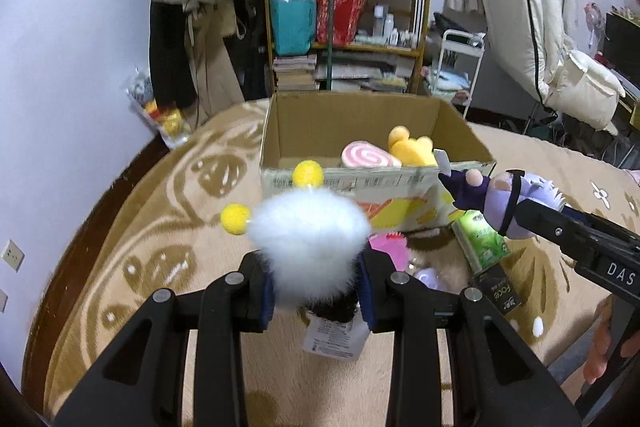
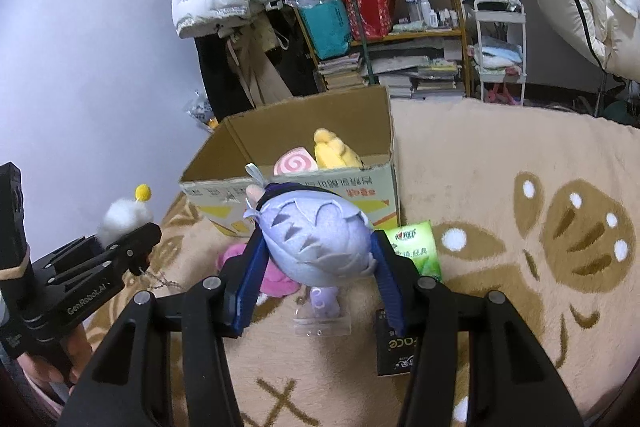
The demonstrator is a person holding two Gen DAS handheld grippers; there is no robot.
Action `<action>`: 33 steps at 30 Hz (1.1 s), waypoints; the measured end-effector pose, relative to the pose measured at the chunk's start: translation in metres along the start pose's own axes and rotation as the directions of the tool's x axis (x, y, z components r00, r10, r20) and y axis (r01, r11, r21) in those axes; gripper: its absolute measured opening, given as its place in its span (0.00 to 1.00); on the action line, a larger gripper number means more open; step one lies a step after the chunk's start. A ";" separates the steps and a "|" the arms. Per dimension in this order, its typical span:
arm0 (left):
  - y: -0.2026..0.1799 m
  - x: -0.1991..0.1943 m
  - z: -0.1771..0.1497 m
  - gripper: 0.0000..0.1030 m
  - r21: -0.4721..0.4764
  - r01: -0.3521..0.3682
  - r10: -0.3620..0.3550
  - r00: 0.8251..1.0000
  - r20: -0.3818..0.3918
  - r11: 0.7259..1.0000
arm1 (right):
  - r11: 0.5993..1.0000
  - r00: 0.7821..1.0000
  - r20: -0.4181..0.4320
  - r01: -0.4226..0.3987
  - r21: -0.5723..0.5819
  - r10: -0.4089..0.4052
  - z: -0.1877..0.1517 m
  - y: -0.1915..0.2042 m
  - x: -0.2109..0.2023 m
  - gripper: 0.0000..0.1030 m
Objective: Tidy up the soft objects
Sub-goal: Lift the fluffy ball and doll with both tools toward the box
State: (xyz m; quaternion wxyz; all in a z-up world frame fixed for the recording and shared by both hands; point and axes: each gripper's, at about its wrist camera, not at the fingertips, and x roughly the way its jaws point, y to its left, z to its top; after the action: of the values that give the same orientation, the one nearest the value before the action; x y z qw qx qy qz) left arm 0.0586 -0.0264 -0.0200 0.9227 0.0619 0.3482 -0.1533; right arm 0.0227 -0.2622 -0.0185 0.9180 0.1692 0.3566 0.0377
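The left gripper [image 1: 318,291] was clamped on a white fluffy toy [image 1: 312,239] with yellow pompoms. To its right, the right gripper [image 2: 318,283] pinched a purple plush doll [image 2: 316,243]. The cardboard box [image 1: 460,131] stood just ahead of both, holding a pink swirl plush [image 1: 368,155] and a yellow plush [image 1: 412,147].

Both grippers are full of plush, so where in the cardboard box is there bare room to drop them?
The cardboard box is free along its left and back walls. Its right front corner is crowded by the pink swirl plush and yellow plush. In front of the box, the pink item and green tissue pack clutter the blanket.
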 end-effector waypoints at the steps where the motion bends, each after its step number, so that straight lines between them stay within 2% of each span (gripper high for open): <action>1: -0.001 -0.003 0.002 0.31 0.005 0.001 -0.001 1.000 0.013 1.000 | 1.000 1.000 0.013 -0.005 0.000 0.005 0.002 0.001 -0.004 0.53; 6: -0.006 -0.010 0.011 0.31 0.009 -0.025 0.025 0.997 0.071 1.000 | 1.000 0.997 0.073 -0.021 0.018 0.019 0.010 0.001 -0.016 0.53; 12: -0.010 -0.017 0.031 0.31 0.011 -0.014 0.013 0.992 0.125 1.000 | 1.000 0.992 0.126 -0.025 0.010 0.024 0.017 0.004 -0.021 0.53; 18: -0.017 -0.019 0.055 0.31 0.074 -0.030 0.016 0.983 0.184 0.997 | 0.999 0.985 0.172 -0.031 -0.004 0.032 0.032 0.003 -0.018 0.53; 25: -0.019 -0.011 0.074 0.31 0.086 -0.039 0.020 0.976 0.218 0.995 | 1.000 0.981 0.194 -0.008 -0.019 0.012 0.052 0.001 -0.005 0.53; 33: -0.017 0.015 0.096 0.31 0.090 -0.051 0.029 0.972 0.234 0.995 | 1.000 0.978 0.209 -0.007 -0.030 0.013 0.062 0.000 0.017 0.53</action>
State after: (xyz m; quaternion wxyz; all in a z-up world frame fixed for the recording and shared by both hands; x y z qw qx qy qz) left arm 0.1240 -0.0675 0.0418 0.9559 0.0945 0.2290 -0.1575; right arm 0.0769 -0.2767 0.0135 0.9526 0.1607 0.2565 0.0295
